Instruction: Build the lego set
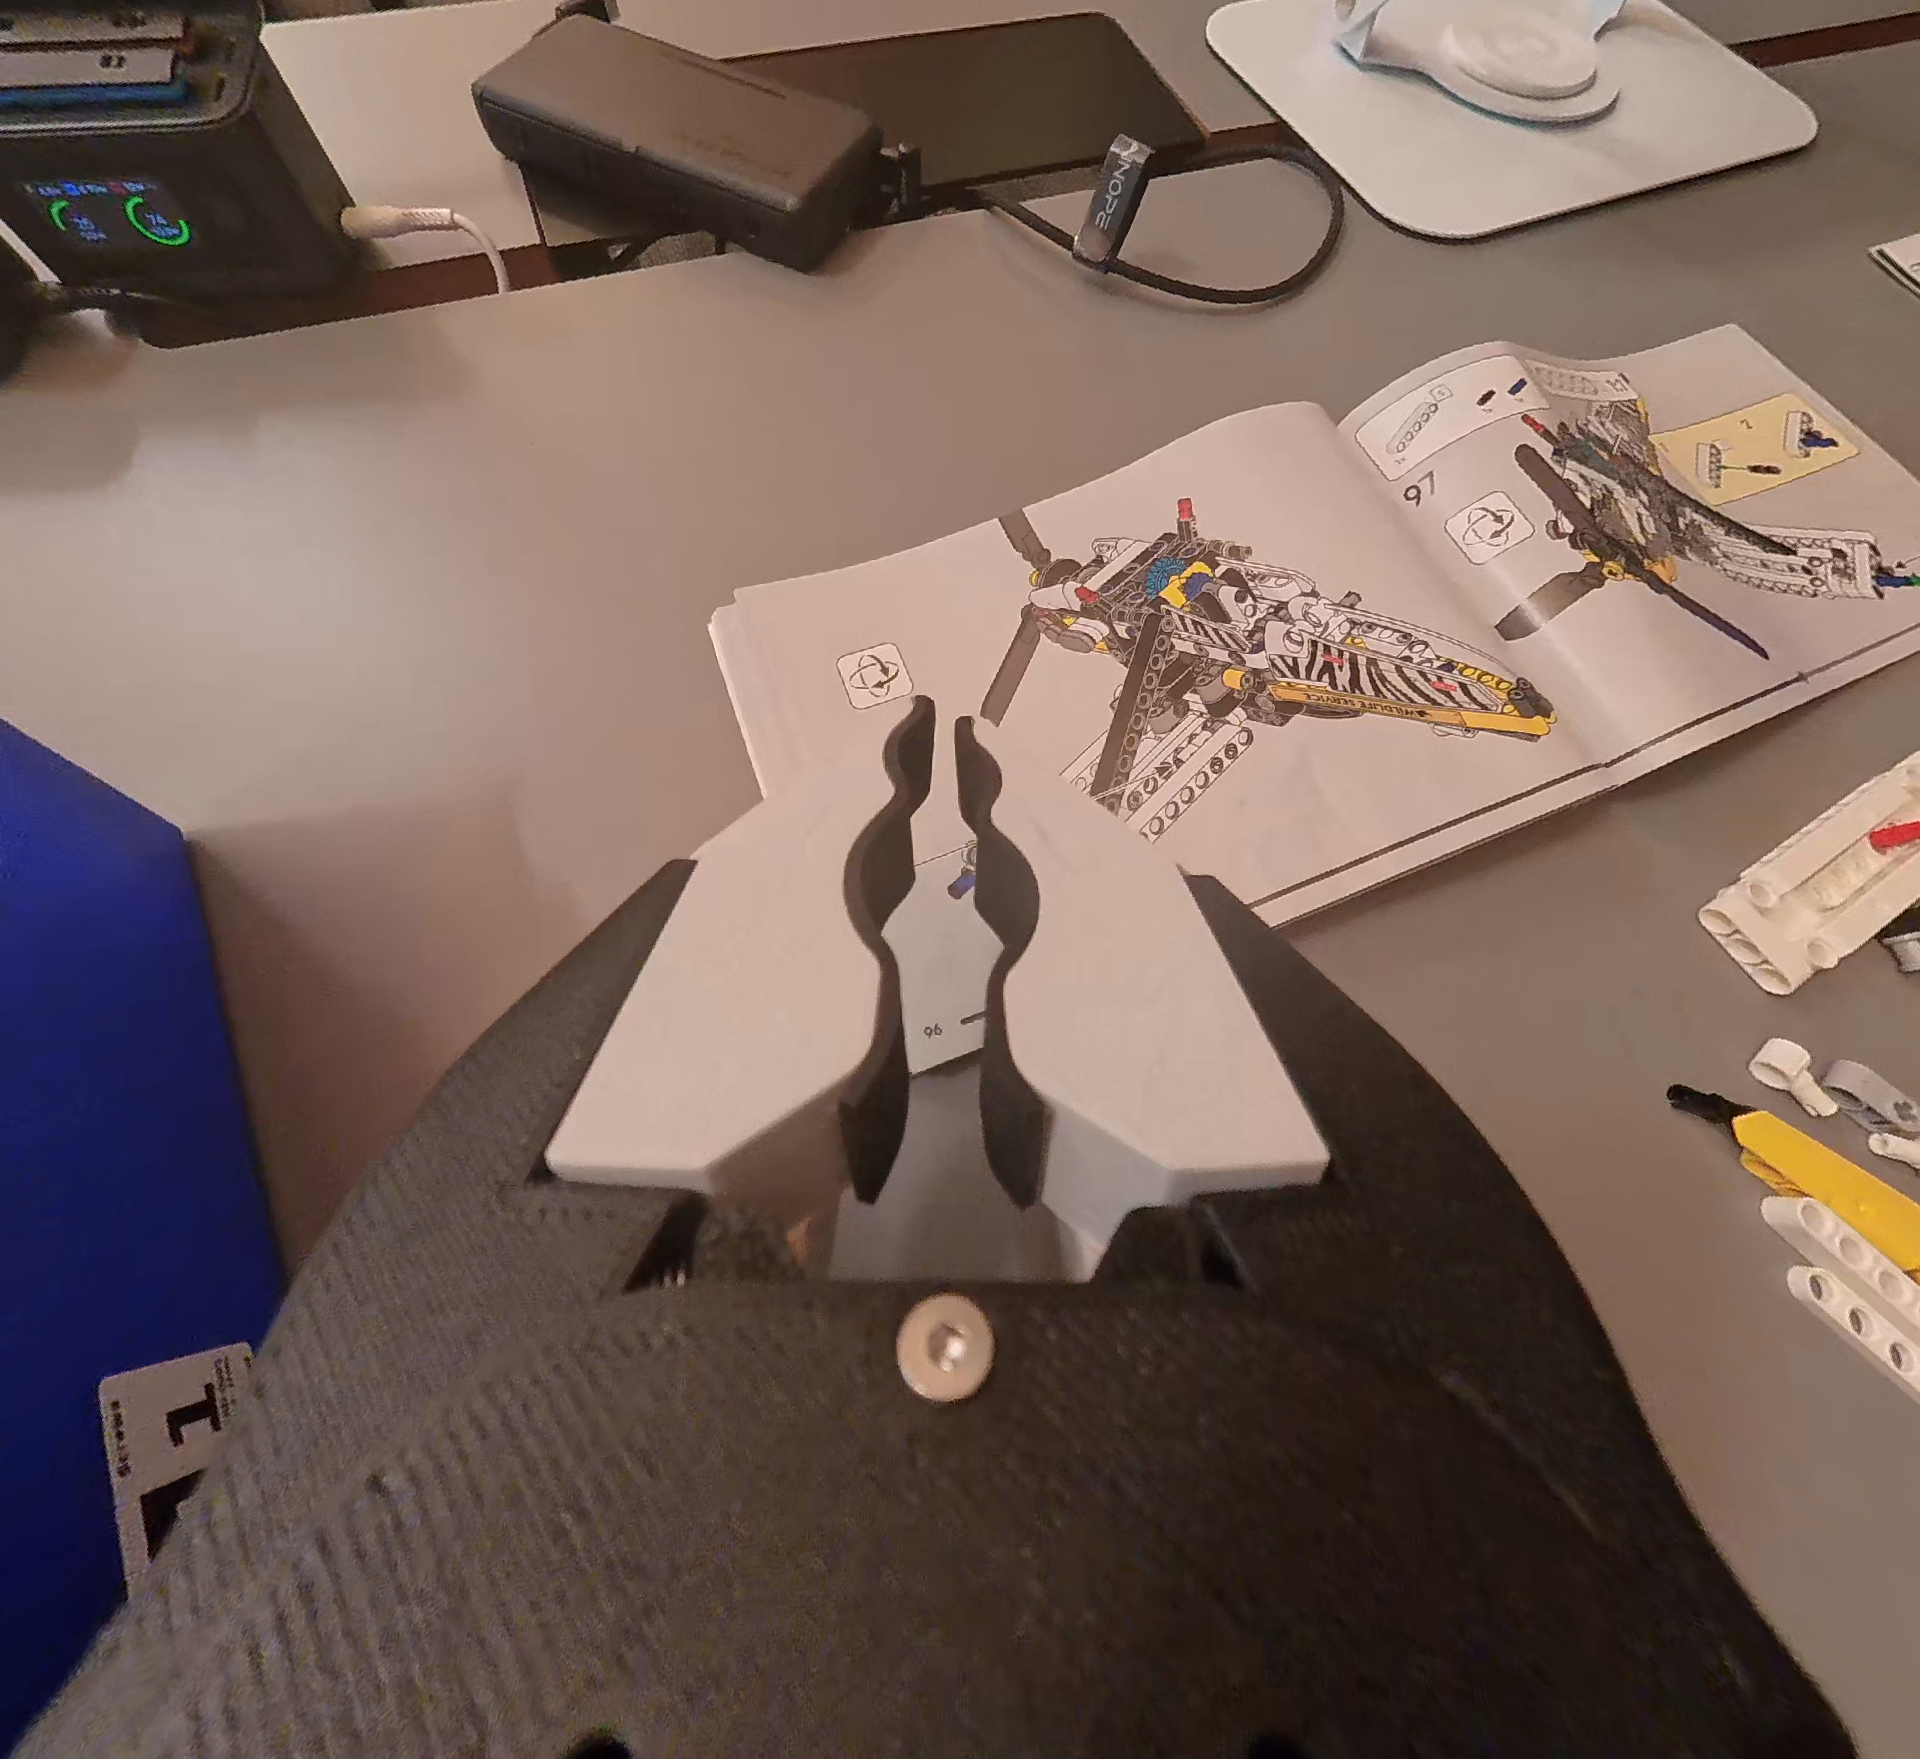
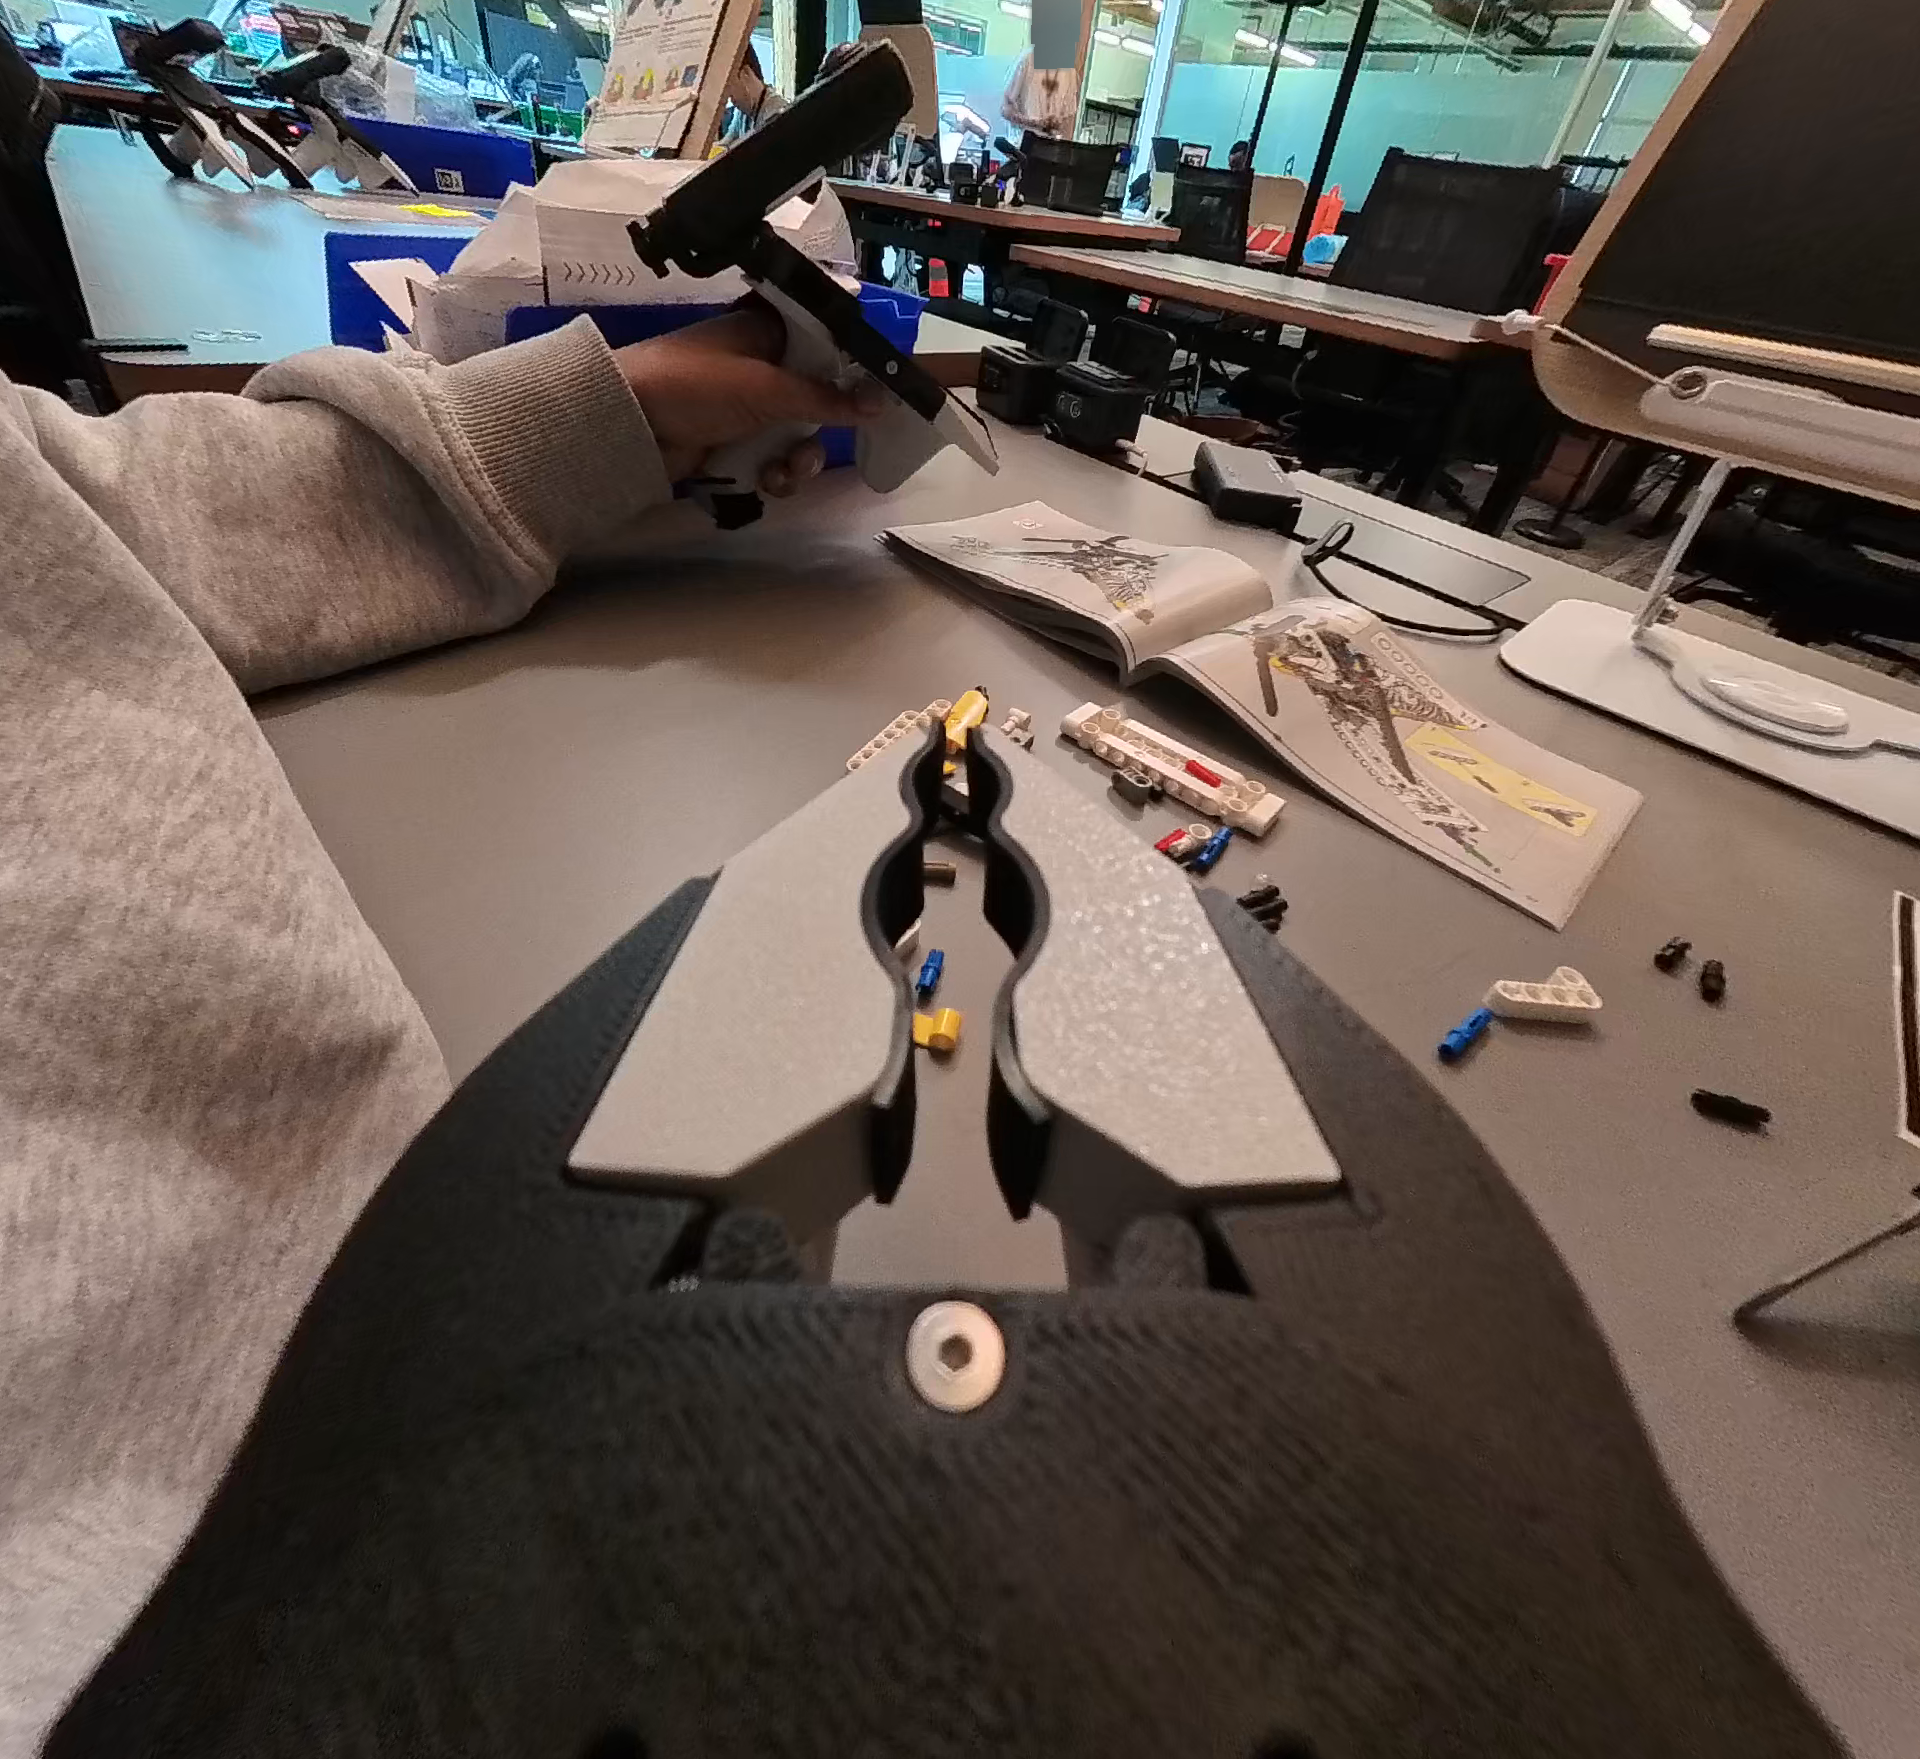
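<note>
My left gripper (image 1: 940,722) is shut with a thin slit between the tips and holds nothing. It hovers over the left page of the open instruction booklet (image 1: 1299,629). It also shows in the right wrist view (image 2: 977,447), raised in a hand above the booklet (image 2: 1195,587). My right gripper (image 2: 951,745) is shut and empty, hovering over loose pieces. A yellow beam (image 2: 964,710) and a white beam (image 2: 891,735) lie just past its tips. A white assembly with a red pin (image 2: 1164,764) lies to the right and also shows in the left wrist view (image 1: 1818,888).
A blue pin (image 2: 1465,1032), a white angled beam (image 2: 1543,994) and black pins (image 2: 1730,1107) lie scattered at the right. A white lamp base (image 1: 1507,109) and a black power brick (image 1: 675,135) sit at the back. A blue bin (image 1: 94,1086) stands at the left. Left tips to right tips: about 35 centimetres. The blue pin (image 2: 1465,1032) is about 20 centimetres from my right fingertips.
</note>
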The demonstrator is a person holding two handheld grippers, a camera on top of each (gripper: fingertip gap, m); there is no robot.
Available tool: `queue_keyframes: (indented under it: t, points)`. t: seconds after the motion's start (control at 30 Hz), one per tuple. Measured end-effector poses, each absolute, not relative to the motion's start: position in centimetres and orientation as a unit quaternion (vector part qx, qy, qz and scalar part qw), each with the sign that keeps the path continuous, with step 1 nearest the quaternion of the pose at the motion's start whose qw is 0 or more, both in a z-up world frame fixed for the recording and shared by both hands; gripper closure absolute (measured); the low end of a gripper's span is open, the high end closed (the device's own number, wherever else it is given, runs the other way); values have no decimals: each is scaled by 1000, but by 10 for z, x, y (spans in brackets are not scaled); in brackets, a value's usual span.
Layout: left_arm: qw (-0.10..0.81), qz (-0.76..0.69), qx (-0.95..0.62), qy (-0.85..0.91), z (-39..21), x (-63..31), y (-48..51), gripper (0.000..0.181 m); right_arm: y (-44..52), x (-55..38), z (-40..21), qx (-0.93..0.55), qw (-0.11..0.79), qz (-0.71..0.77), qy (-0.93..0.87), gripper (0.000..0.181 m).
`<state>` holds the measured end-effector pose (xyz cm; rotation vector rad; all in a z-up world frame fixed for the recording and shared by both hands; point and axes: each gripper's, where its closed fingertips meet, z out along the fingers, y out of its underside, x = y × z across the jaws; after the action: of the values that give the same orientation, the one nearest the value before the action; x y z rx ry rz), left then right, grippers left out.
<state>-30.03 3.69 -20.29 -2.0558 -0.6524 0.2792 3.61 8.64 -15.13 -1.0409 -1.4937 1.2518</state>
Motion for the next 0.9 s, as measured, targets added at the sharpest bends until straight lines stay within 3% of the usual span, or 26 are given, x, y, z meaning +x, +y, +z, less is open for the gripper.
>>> queue_keyframes:
  t: [0.67, 0.9]
  points:
    - [467, 103, -840, -257, -210, -296, 43, 176, 86, 38, -148, -409, 465, 502, -604, 179]
    - [473, 104, -834, -265, -209, -301, 41, 176, 114, 38, -129, -441, 517, 491, -546, 178]
